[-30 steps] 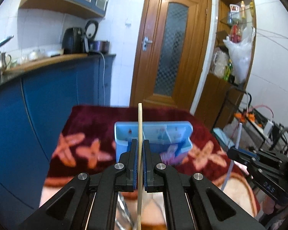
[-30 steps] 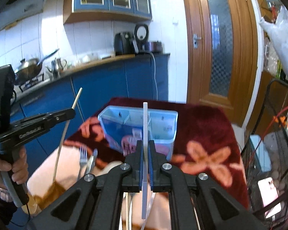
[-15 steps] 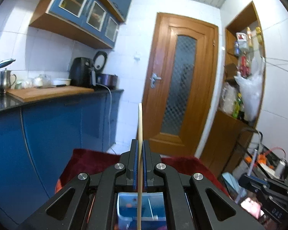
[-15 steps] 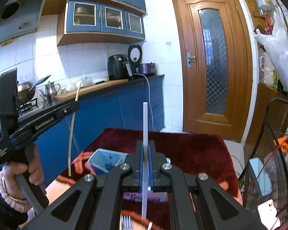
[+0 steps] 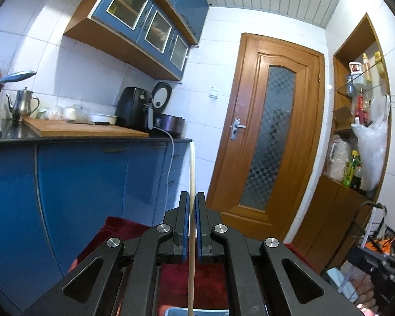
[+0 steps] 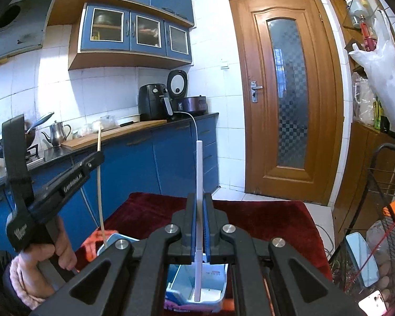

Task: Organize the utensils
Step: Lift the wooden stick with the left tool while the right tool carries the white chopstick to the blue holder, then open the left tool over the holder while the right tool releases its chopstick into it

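Note:
My left gripper [image 5: 192, 205] is shut on a pale wooden chopstick [image 5: 191, 173] that stands upright between its blue pads. In the right wrist view the same left gripper [image 6: 97, 156] shows at the left, a hand in a pink sleeve [image 6: 39, 260] holding it, and the wooden chopstick [image 6: 100, 197] reaches down to the rim of the light blue utensil box [image 6: 197, 293]. My right gripper [image 6: 198, 204] is shut on a white chopstick [image 6: 199, 173], upright, its lower end hanging inside that box. A sliver of the box [image 5: 179, 311] shows at the bottom of the left wrist view.
The box sits on a dark red flowered cloth [image 6: 263, 218] over the table. Blue kitchen cabinets [image 6: 150, 163] with a countertop run along the left. A wooden door [image 6: 287, 100] stands behind, and a wire rack [image 6: 381, 210] with clutter is at the right.
Both grippers have tilted up and moved over the box with their chopsticks still gripped. The box has slid from mid-frame to the bottom edge of both views.

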`<state>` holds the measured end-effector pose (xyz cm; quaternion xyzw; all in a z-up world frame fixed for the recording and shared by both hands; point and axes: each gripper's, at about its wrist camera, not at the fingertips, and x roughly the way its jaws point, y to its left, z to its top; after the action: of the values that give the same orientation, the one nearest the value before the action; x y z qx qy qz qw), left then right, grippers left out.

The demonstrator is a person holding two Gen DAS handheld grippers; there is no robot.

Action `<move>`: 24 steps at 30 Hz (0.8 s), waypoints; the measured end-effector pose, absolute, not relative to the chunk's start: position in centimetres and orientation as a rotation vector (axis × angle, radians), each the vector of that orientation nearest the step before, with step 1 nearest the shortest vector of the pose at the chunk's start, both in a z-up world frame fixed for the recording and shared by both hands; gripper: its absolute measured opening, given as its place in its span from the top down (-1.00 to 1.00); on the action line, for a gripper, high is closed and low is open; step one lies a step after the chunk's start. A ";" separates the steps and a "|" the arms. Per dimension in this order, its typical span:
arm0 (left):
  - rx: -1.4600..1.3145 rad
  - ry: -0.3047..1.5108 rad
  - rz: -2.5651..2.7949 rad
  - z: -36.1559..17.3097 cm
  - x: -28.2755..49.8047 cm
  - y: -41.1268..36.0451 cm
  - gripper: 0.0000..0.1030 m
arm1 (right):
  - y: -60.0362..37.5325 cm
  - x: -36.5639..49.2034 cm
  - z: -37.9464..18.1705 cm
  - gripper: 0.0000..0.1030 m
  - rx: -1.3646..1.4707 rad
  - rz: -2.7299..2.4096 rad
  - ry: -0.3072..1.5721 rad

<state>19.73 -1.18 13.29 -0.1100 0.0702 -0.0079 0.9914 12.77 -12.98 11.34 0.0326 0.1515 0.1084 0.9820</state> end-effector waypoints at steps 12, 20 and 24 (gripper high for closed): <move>-0.198 0.249 -0.023 8.3 20.8 -1.4 0.92 | -12.2 15.8 7.2 0.88 0.041 0.212 0.403; -0.170 0.306 -0.058 7.1 20.3 -1.7 0.92 | -11.8 16.1 5.7 0.88 0.034 0.242 0.457; -0.163 0.334 -0.083 6.9 19.8 -1.8 0.91 | -11.5 15.9 5.5 0.88 0.036 0.263 0.466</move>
<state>19.78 -1.78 6.93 -0.0808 0.1660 -0.0412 0.9820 15.92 -11.53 5.47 0.0179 0.2303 0.1301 0.9642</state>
